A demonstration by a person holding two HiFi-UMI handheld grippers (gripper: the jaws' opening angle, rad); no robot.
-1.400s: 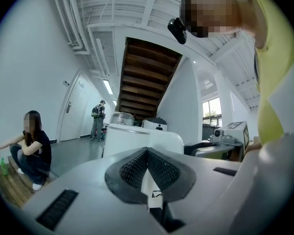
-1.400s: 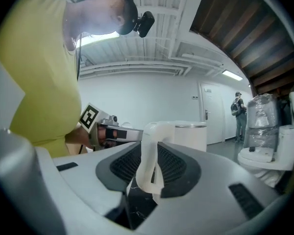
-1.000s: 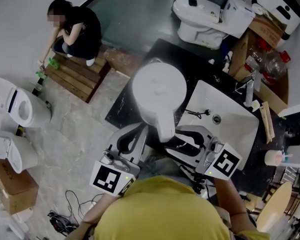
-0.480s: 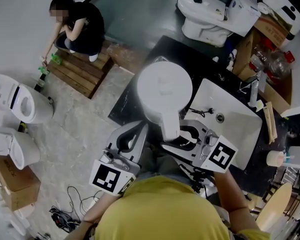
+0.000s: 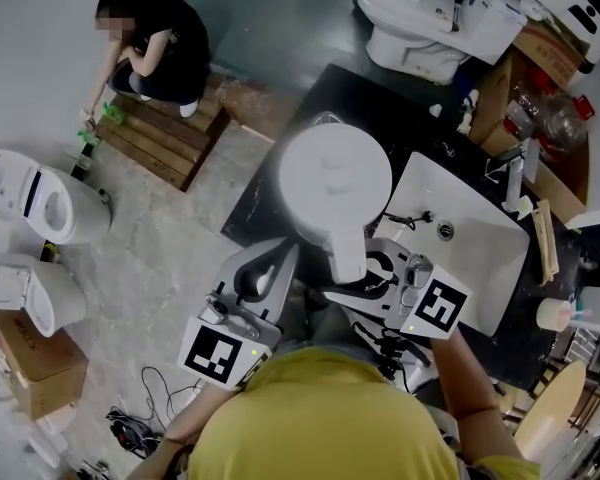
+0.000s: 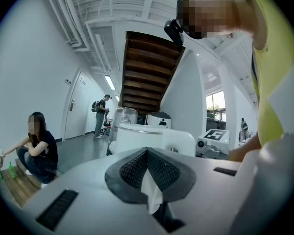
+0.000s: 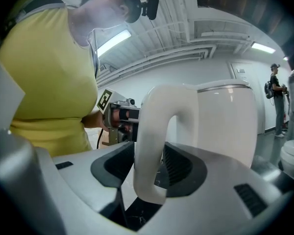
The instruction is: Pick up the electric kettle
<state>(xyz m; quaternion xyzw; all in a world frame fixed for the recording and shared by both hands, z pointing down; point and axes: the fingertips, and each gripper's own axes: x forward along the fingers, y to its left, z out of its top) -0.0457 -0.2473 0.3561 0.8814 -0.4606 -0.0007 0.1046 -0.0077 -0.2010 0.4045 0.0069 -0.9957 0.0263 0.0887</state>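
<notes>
On the dark worktop (image 5: pixel 380 98) stands the white kettle (image 5: pixel 335 178). The right gripper (image 5: pixel 365 273) has moved in. Its jaws have just been opening wide, and the handle (image 7: pixel 154 146) is now between them, ready to squeeze. The left gripper (image 6: pixel 148 165) is pinched on a little white scrap (image 6: pixel 152 192).

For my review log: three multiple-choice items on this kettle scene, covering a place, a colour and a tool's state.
1. The kettle stands: A on the dark counter beside the sink; B inside the sink; C on the floor.
2. Its colour: A black; B white; C red.
3. The right tool has jaws: A shut on the lid; B open around the handle; C open, away from the kettle.
Key: 1A, the head view shows it there; 2B, white all over; 3B, the jaws have just been opening, with gaps beside the handle.
</notes>
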